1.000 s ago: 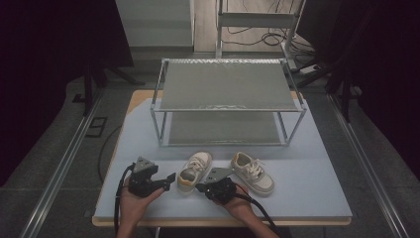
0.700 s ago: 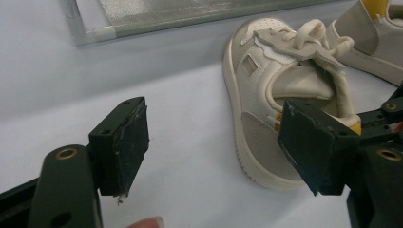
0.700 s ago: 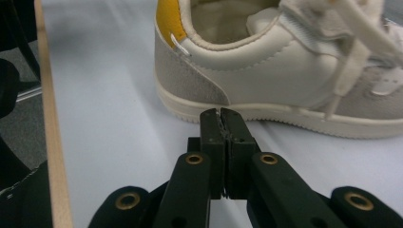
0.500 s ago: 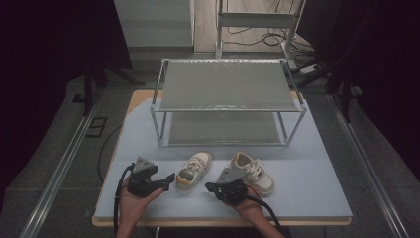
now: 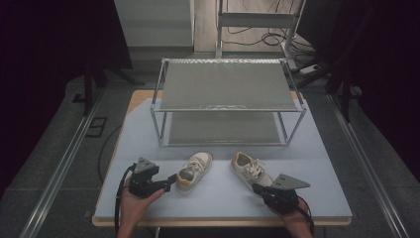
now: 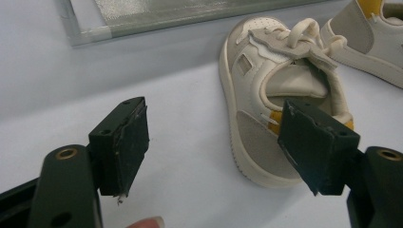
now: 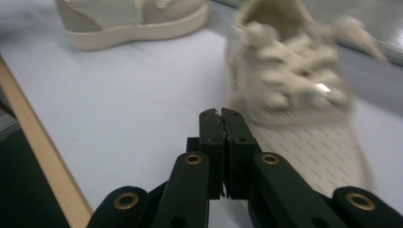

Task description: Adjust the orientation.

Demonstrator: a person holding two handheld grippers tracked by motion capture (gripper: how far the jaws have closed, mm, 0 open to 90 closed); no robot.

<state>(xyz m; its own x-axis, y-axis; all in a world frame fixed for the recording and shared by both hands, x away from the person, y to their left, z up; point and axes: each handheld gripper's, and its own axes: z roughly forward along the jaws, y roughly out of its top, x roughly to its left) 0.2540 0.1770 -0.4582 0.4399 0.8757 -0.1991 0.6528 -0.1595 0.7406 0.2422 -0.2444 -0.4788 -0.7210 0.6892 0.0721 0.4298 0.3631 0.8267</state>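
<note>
High view: right tongs (image 5: pixel 256 188) farther right.

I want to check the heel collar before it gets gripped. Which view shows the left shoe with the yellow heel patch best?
The left gripper view: the left shoe is close and sharp, opening, tongue and yellow patch clear. The high view shows it whole but small. The right gripper view catches its sole edge, blurred.

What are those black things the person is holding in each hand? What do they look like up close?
They are handheld tongs. The left tongs and the right tongs are matte black, each with two flat rectangular pads on arms joined by brass-coloured rivets. A grey three-cornered plate sits on top of each, and a black cable trails back from each. No sleeves show.
</note>
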